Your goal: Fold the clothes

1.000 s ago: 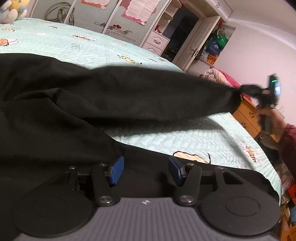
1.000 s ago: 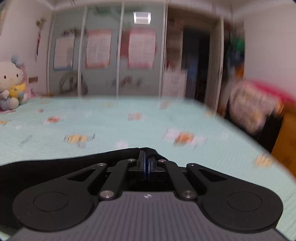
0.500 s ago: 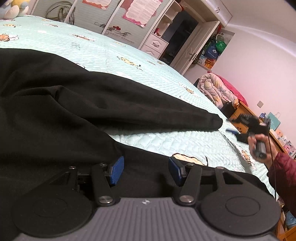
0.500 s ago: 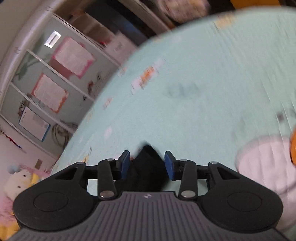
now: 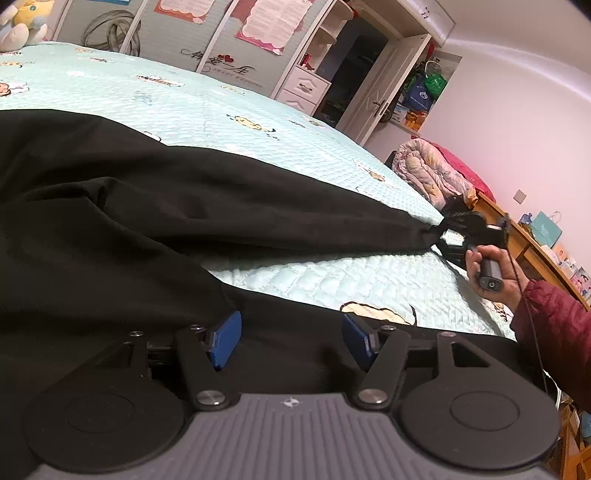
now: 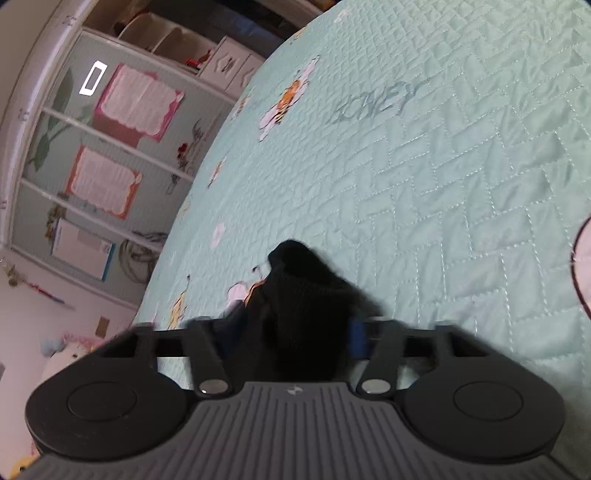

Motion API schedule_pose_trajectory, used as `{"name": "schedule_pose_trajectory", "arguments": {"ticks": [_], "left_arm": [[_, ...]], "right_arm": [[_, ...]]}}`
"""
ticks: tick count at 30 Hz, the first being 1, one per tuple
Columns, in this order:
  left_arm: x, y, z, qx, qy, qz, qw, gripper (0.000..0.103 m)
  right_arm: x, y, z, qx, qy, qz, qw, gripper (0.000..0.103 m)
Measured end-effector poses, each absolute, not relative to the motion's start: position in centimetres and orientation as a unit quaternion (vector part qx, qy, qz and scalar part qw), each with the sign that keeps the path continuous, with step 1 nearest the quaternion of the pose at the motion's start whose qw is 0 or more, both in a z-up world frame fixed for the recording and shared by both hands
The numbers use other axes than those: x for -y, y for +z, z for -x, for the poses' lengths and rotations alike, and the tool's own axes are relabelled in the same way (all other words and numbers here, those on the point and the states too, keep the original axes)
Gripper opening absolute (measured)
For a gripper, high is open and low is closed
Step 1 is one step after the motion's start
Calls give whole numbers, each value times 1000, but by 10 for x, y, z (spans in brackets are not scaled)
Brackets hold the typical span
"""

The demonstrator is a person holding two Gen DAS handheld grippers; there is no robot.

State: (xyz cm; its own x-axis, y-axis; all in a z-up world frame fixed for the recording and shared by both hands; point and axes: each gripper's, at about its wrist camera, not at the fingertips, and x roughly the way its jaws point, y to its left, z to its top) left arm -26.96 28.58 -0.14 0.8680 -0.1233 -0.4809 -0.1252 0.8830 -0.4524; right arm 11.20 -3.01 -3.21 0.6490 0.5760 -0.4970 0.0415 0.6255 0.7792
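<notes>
Black fabric, the black garment, covers the left half of the left wrist view and lies on the bed, which carries a light green quilted cover. One sleeve extends toward 3 o'clock across the quilt. The left gripper sits at 6 o'clock with its jaws apart and opening; garment cloth lies between and beneath the blue pads, and neither pad presses on it. At the sleeve end, at 3 o'clock, the right gripper meets the bunched cuff, held by the person's right hand in a dark red sleeve cuff. A wardrobe stands at 12 o'clock.

In the right wrist view the frame is rolled, with the quilt filling the upper right. The right gripper holds the cuff between its jaws, which are closing. The left finger is blurred; a blue pad shows on the right, against the cloth. The cuff projects toward 12 o'clock beyond the fingertips and rests over the quilt.
</notes>
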Motion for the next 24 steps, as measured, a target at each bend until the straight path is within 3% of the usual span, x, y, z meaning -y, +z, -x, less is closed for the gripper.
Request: {"name": "schedule_pose_trajectory", "arguments": {"ticks": [7,10,14,20,21,22,24], "left_arm": [[-286,-1,270,-257,4,244,935,65],[-288,6,271,-268,6,254,929,63],[-308,30,284,-263,16,284,922,58],[-406,92,343,-152,161,291,931,64],[-430,98,352,-137,193,295,926,68],[-454,102,358,-130,219,302,919,75],[-503,100,361,-143,249,320,903,76]], "right_arm": [[17,7,-128,-315,194,-304,878,8],[5,-19,-143,-358,168,-260,881,9],[13,-39,-135,-329,177,-284,883,7],[14,-37,-130,-328,180,-271,887,7],[14,-37,-130,-328,180,-270,887,7],[14,-37,-129,-327,180,-270,888,7],[12,-37,-131,-326,180,-273,887,7]]}}
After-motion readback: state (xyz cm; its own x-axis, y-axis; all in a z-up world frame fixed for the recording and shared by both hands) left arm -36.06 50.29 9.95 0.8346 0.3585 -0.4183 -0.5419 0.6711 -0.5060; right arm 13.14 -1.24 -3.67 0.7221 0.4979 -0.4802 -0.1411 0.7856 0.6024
